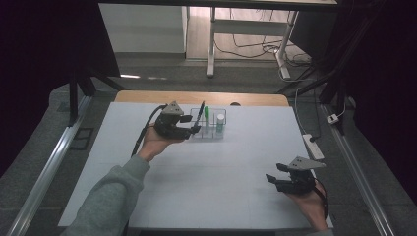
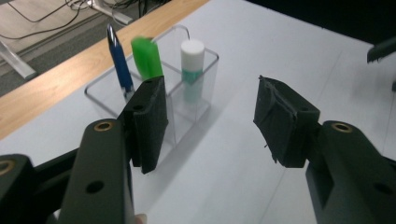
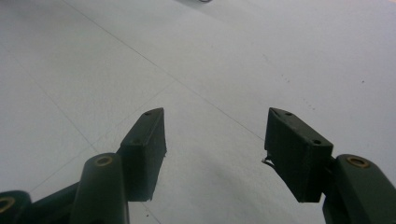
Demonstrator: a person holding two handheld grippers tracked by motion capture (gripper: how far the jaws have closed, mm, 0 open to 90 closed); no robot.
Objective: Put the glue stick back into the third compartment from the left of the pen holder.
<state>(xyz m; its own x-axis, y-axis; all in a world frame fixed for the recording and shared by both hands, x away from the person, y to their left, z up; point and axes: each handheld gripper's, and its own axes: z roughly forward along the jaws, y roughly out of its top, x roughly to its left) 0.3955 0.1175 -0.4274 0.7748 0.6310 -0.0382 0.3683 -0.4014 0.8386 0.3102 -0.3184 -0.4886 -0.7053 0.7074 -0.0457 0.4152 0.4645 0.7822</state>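
Nearest the person, the right gripper rests low on the white table, well apart from the clear holder and on the person's side of it. Its jaws stand apart with nothing between them, only bare tabletop ahead.

Farther out, the left gripper sits just beside the holder on its left side, jaws spread and holding nothing. In the left gripper view one black jaw overlaps the holder's near wall; I cannot tell whether it touches.

Inside the holder stand a blue pen at the left end, a green marker beside it, and a white glue stick to the right.

The main risk is that the holder looks light: a jaw nudging its wall could slide or tip it. Closing on the leaning pen might also catch the marker next to it.
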